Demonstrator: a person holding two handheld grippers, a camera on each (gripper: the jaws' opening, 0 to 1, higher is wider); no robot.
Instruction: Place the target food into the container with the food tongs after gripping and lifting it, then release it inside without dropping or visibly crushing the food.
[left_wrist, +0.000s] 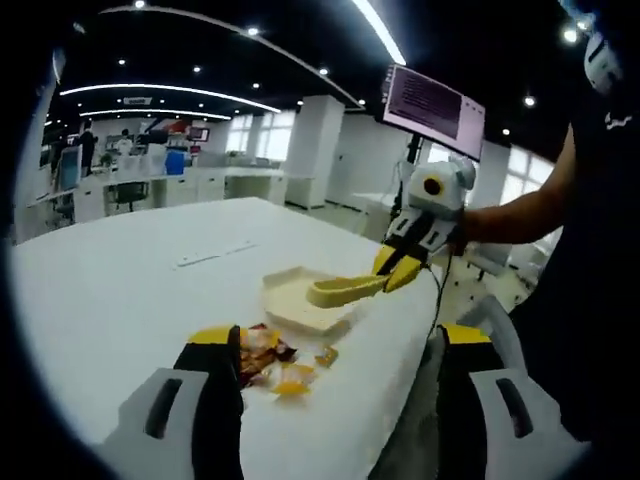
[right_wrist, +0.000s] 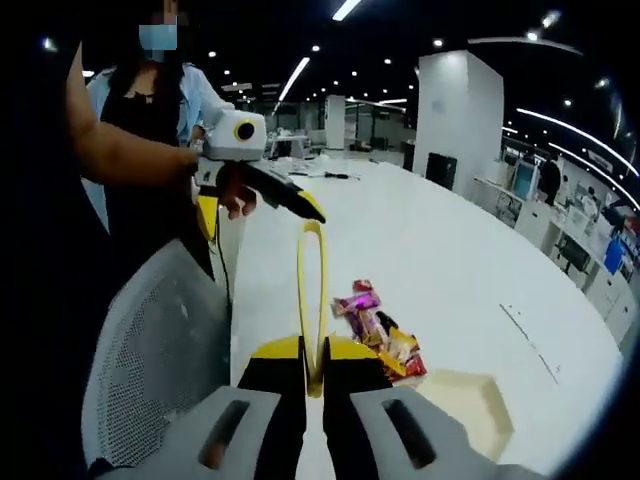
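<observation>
Right gripper (right_wrist: 313, 352) clenched on the handle end of the tongs (left_wrist: 345, 290). Left gripper (left_wrist: 340, 335) released, jaws wide apart, nothing betw. them, low over near table edge.

Target food: snack packets (right_wrist: 375, 330), lying in a loose pile on the white table (left_wrist: 120, 290), just beside the container (left_wrist: 295, 300) on its near side in left gripper view. Not yet lifted, by the look of it. Can't tell which packet is meant. Tong tips over the container, seemingly empty; too small to be sure.

Risks from here:
- Slip on pickup: packets glossy foil/plastic, slick and crinkly, tong arms smooth. Thin edge grip prob. lets go mid-lift.
- Crush: contents likely brittle; hard squeeze via gripper = little feel for force.
- Two packets at once, since overlapping; spare one likely falls short of container.
- Container shallow, light-looking, pale beige, squarish w/ low rim; nudge from tongs could slide it. Near table edge too, so a dropped item may go to the floor, mesh chair (right_wrist: 160, 340) side.
- Tongs twisting in the jaws: long springy loop held at one end only.

Materials: tongs yellow plastic, narrow U-shape, matte. Packets small, flat, red/purple/orange. A few loose yellow bits (left_wrist: 290, 385) near the pile, kind unclear. Table top smooth, hard, low friction.
</observation>
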